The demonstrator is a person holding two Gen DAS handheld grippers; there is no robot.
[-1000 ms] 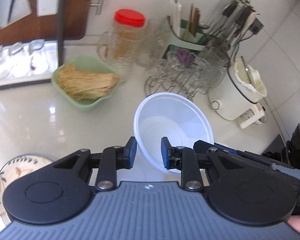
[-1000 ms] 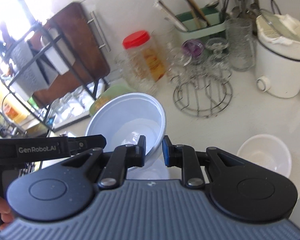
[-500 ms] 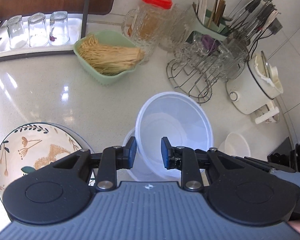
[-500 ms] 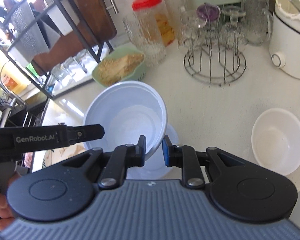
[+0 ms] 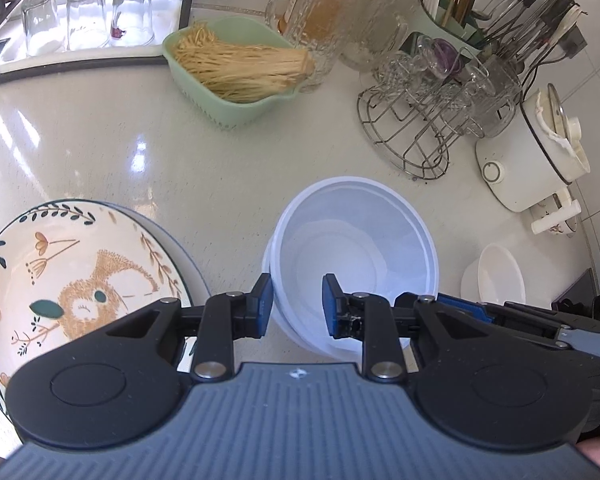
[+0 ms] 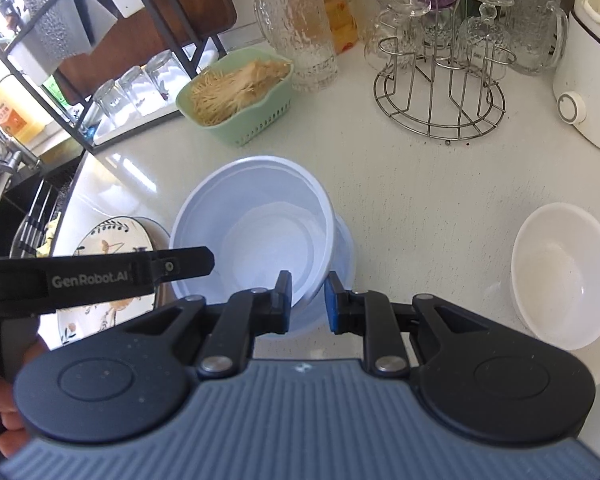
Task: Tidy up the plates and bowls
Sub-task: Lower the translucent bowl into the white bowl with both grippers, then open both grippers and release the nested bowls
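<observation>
Evidently the translucent bowl [image 5: 356, 256] has come down over the last second, from tilted in the air to resting inside the second translucent bowl [image 6: 342, 248] on the counter [image 5: 100, 140], so the nesting step looks nearly done. The left gripper [image 5: 294, 304] and right gripper [image 6: 307, 300] both straddle the upper bowl's rim, fingers close either side; whether they pinch it cannot be told. The patterned plate [image 5: 72, 276] sits just beside the stack on the left, the small white bowl [image 6: 564, 276] apart on the right. Open counter lies ahead, short of the green basket [image 5: 236, 76] and wire rack [image 5: 412, 136].
</observation>
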